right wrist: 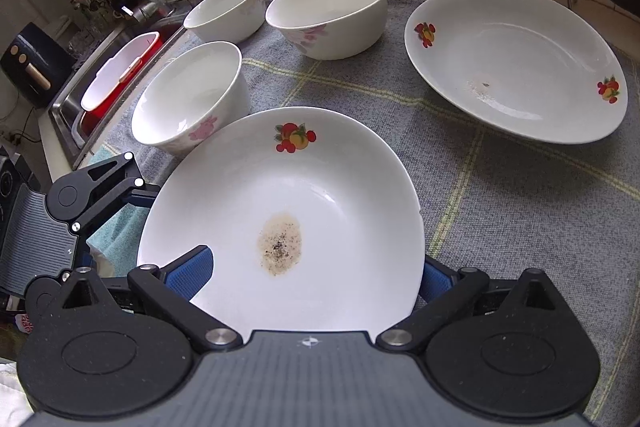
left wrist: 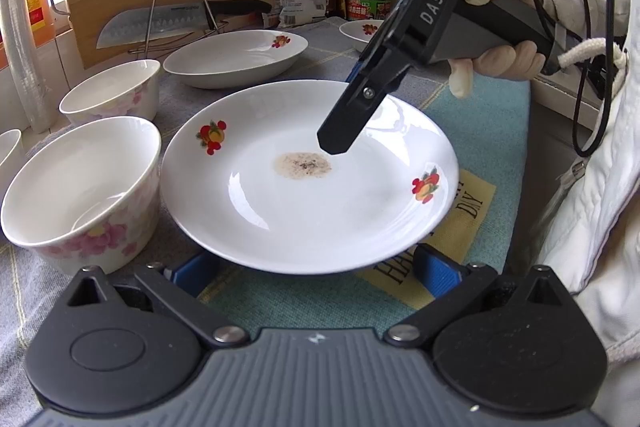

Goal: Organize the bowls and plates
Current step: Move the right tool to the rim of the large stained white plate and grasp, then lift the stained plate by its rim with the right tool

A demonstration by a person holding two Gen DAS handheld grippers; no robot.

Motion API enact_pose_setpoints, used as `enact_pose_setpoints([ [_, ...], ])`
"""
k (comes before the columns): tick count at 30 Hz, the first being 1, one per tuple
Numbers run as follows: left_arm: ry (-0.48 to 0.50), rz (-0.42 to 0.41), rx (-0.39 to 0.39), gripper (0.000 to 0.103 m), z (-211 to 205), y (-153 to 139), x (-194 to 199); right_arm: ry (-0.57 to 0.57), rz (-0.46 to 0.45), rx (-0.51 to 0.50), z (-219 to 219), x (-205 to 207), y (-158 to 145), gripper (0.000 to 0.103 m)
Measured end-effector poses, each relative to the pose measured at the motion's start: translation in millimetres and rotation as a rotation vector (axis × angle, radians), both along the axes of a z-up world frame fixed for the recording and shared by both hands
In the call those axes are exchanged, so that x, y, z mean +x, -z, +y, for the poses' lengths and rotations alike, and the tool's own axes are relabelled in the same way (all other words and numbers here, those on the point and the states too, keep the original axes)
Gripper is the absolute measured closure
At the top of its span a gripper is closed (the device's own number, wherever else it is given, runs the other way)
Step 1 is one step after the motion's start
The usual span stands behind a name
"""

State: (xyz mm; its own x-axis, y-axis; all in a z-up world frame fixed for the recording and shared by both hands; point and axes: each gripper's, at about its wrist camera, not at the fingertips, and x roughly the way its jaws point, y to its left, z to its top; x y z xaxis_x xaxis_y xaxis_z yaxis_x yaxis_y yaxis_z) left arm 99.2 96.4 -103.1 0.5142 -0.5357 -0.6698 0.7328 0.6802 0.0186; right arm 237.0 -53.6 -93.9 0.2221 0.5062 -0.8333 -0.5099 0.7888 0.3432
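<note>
A white plate (left wrist: 280,219) (right wrist: 320,187) with fruit prints and a brown stain in its middle lies tilted over the cloth-covered counter. My left gripper (left wrist: 314,271) is open, its blue fingers (left wrist: 192,271) spread beneath the plate's near rim; whether the rim rests on them I cannot tell. In the right wrist view the left gripper (right wrist: 100,187) reaches under the plate's left edge. My right gripper (right wrist: 310,277) (left wrist: 334,145) is open and straddles the opposite rim, one finger (right wrist: 188,275) above the plate and the other below it.
A deep fruit-print plate (left wrist: 236,57) (right wrist: 516,67) sits behind. Three floral bowls (right wrist: 188,95) (right wrist: 328,11) (right wrist: 224,9) stand to the left. A small dish (left wrist: 360,31), a knife on a wire rack (left wrist: 160,23), jars and a sink (right wrist: 100,87) border the cloth.
</note>
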Motion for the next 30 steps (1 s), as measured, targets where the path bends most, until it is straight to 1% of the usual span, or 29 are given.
enact_pose_setpoints([
  [4,0.002,0.002,0.002,0.0,0.0,-0.4,0.0,-0.011,0.05,0.049,-4.7,12.1,0.3,0.0],
  [11,-0.006,0.009,0.013,0.0,-2.2,-1.9,1.1,-0.038,0.083,0.085,-3.9,26.7,0.5,0.0],
  [15,-0.008,0.004,0.027,0.0,-4.2,-3.4,0.7,-0.034,0.109,0.109,-6.6,31.0,1.5,0.0],
  [19,-0.01,-0.013,0.044,0.0,-4.8,-4.9,0.7,-0.008,0.158,0.14,-9.7,35.6,2.3,0.001],
  [21,-0.008,-0.016,0.048,0.0,-4.4,-5.4,1.4,0.003,0.171,0.145,-10.2,37.2,2.2,0.002],
  [26,-0.008,-0.022,0.052,0.0,-4.5,-5.9,2.1,0.023,0.186,0.158,-15.2,41.4,2.6,0.007],
  [30,-0.005,-0.026,0.055,0.001,-5.4,-6.4,3.6,0.022,0.183,0.135,-13.8,41.5,0.9,0.009],
])
